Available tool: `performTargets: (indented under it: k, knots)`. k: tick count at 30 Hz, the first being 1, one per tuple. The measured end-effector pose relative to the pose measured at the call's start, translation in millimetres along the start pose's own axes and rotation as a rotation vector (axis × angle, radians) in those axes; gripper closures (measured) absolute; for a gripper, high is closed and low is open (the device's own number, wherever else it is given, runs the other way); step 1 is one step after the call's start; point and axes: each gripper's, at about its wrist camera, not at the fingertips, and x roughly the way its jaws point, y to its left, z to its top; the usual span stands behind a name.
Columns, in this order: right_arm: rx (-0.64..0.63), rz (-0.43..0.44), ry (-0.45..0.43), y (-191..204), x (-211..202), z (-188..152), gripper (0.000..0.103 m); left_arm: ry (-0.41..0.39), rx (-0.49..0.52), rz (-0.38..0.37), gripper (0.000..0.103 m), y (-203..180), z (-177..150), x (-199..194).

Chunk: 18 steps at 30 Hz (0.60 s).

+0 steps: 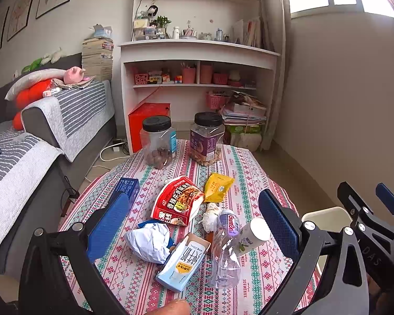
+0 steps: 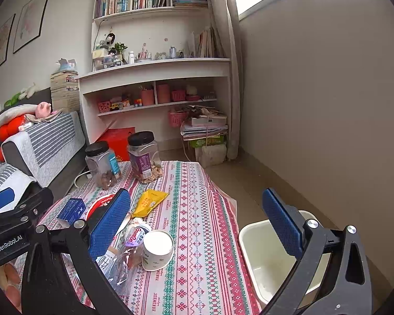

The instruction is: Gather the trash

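On the table, milk carton (image 1: 182,263) between the wide-apart left claw (image 1: 194,225) fingers

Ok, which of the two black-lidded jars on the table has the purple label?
The purple-labelled jar is the one on the right in the left wrist view, nearer the bookshelf. The other jar beside it carries a blue label and holds dark round pieces at its bottom.

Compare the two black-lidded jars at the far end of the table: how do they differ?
The left jar carries a blue label on its side; the right jar has a purple label across its front. The left jar holds a low layer of dark brown round pieces, while the right jar holds paler, tan pieces. In the left wrist view the right jar also looks a little taller. Both are clear plastic, stand upright with black lids on, and are mostly empty.
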Motion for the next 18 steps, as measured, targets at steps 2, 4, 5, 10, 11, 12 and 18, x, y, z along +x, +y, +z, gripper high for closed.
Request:
performTargets:
  k: [2, 4, 5, 10, 11, 12, 18]
  knots:
    - [0.01, 0.004, -0.009, -1.5, -0.1, -0.8, 0.007, 0.002, -0.002, 0.0, 0.007, 0.2, 0.0, 0.1]
    - [0.001, 0.0, 0.003, -0.7, 0.6, -0.6, 0.007, 0.006, -0.003, -0.001, 0.007, 0.2, -0.3, 0.4]
    - [0.003, 0.002, 0.006, -0.4, 0.6, -0.6, 0.007, 0.006, -0.003, 0.0, 0.007, 0.3, -0.3, 0.4]
    - [0.015, 0.007, -0.006, -1.1, -0.1, -3.5, 0.007, 0.027, 0.007, 0.007, 0.007, 1.4, -1.7, 2.7]
    - [0.011, 0.005, -0.006, -1.0, 0.0, -3.4, 0.007, 0.039, 0.012, 0.012, 0.007, 1.5, -3.2, 4.6]
    - [0.01, 0.005, -0.006, -0.4, -0.4, -3.4, 0.007, 0.043, 0.011, 0.013, 0.007, 2.1, -3.4, 5.2]
    - [0.03, 0.011, -0.011, -1.3, 2.4, -7.4, 0.007, 0.109, -0.004, 0.018, 0.007, 4.6, -4.0, 12.7]
